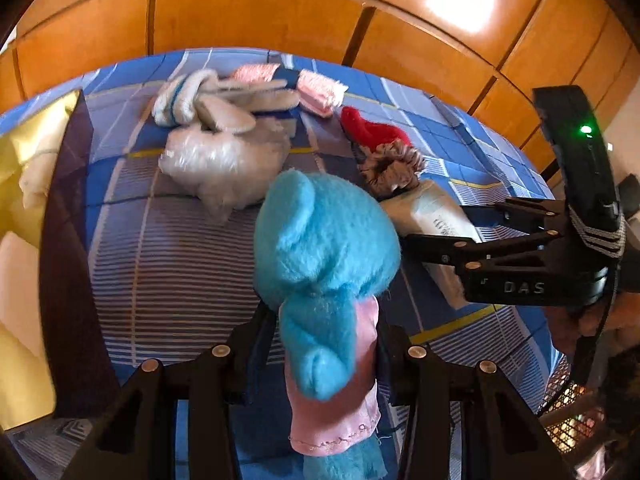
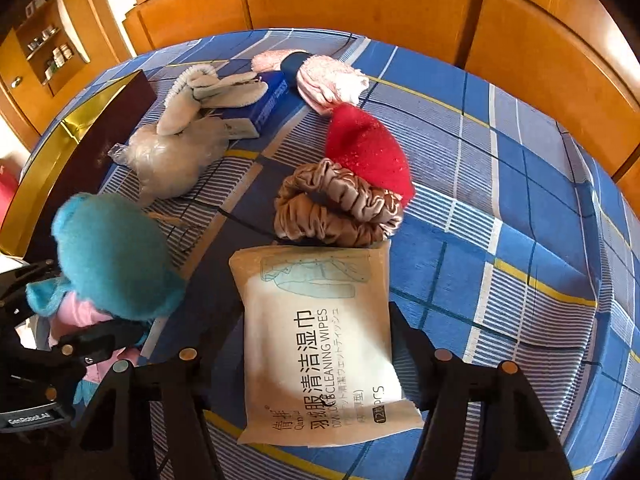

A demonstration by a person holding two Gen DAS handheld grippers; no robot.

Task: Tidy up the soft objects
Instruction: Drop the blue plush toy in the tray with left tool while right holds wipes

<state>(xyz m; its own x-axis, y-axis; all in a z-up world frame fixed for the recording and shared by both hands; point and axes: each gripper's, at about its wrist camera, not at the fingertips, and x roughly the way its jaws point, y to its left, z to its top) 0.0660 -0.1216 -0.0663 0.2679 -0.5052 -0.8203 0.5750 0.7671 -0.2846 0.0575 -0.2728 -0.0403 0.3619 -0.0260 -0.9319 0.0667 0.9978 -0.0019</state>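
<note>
My left gripper (image 1: 326, 344) is shut on a blue plush toy (image 1: 324, 240) in a pink dress and holds it above the bed; the toy also shows in the right wrist view (image 2: 112, 256). My right gripper (image 2: 318, 340) has its fingers on both sides of a beige pack of cleaning wipes (image 2: 320, 344) that lies on the blue checked bedspread (image 2: 500, 200). I cannot tell whether the fingers press it. Beyond it lie brown scrunchies (image 2: 340, 208), a red soft piece (image 2: 368, 148), pink fluffy items (image 2: 328, 80) and a grey plush rabbit (image 2: 180, 140).
A dark box with a gold inside (image 2: 92, 136) stands open at the left, with pale items inside in the left wrist view (image 1: 24, 240). A blue carton (image 2: 272, 100) lies under the rabbit's ears. Orange wood panels (image 2: 360, 0) close off the far side.
</note>
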